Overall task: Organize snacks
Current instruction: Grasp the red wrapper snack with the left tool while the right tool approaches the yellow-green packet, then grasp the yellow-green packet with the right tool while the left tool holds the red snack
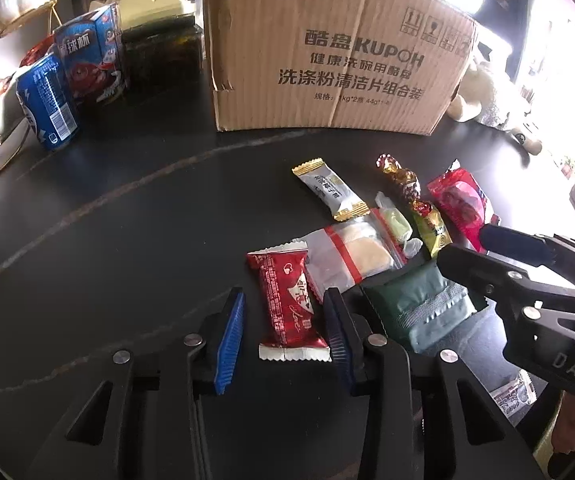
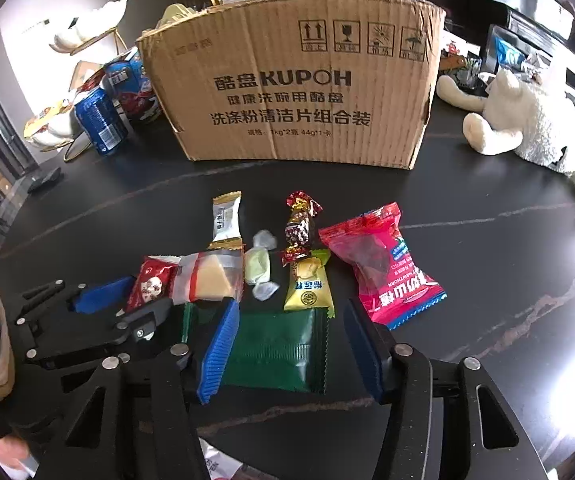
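Two grippers down over the snack pile on the dark tabletop (image 2: 487, 248), all refs vs the cardboard box (image 2: 291, 80) standing at the back. Left gripper (image 1: 285, 330): jaws partway open, straddling the red wrapper (image 1: 287, 308), which lies flat in front of the box; the right pad looks to touch the wrapper's edge, the left pad stands clear, so no squeeze yet. Right gripper (image 2: 287, 348): jaws partway open, wider than the left, straddling the green packet (image 2: 279, 348) in front of the box; the left pad sits over the packet's left edge, the right pad is clear of it, no grip. Rest of the pile lies btwn the box and the grippers: clear pouch w/ red stripes (image 2: 207, 276) overlapping the red wrapper, white/gold bar (image 2: 226, 220) nearest the box, pale green candy (image 2: 257, 266), foil twist candy (image 2: 299, 224), yellow pack (image 2: 307, 280), pink packet (image 2: 383, 264) furthest right. Left of the box: blue can (image 2: 101, 120) and blue carton (image 1: 91, 60). Right of the box: white plush toy (image 2: 527, 120). Can't tell what's in the box, top not visible.
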{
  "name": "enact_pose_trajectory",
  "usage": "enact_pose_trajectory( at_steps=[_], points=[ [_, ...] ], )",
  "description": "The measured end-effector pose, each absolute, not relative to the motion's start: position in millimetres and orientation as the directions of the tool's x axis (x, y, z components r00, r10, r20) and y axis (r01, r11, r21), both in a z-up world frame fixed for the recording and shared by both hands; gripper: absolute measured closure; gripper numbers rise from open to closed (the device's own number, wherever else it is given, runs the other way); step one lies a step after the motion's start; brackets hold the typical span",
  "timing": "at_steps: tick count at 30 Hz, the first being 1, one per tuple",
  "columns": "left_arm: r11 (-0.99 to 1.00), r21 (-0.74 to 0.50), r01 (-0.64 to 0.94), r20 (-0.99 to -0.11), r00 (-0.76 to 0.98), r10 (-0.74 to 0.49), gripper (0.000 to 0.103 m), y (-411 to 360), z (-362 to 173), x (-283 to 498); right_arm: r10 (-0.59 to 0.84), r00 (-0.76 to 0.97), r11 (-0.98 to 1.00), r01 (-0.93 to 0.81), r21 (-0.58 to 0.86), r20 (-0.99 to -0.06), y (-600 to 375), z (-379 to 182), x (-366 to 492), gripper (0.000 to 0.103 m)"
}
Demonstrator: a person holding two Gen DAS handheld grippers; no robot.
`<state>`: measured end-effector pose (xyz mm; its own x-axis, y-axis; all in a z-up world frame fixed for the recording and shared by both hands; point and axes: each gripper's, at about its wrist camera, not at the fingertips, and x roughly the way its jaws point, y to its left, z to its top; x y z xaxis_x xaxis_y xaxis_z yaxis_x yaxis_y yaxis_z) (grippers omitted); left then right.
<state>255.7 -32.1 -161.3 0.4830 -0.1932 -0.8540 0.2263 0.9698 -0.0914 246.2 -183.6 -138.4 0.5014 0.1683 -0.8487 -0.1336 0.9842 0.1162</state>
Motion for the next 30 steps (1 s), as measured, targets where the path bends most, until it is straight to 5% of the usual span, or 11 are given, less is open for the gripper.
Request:
enact_pose_trajectory(
  at_steps=[5,30],
  points=[
    [0.971,-0.087,0.224,-0.855,0.483,-0.188,0.081,-31.3,-160.5,258.5,0.175,0.496,0.984,-0.127,0.128,-0.85,-185.2,-141.9,251.9,0.055],
    [0.966,-0.081,0.246,-0.828,0.522,-0.202,0.081,-44.2,-132.9,261.9,0.179,0.47,0.983,-0.131,0.132,-0.864,-186.6,-160.2,275.8,0.075]
  ],
)
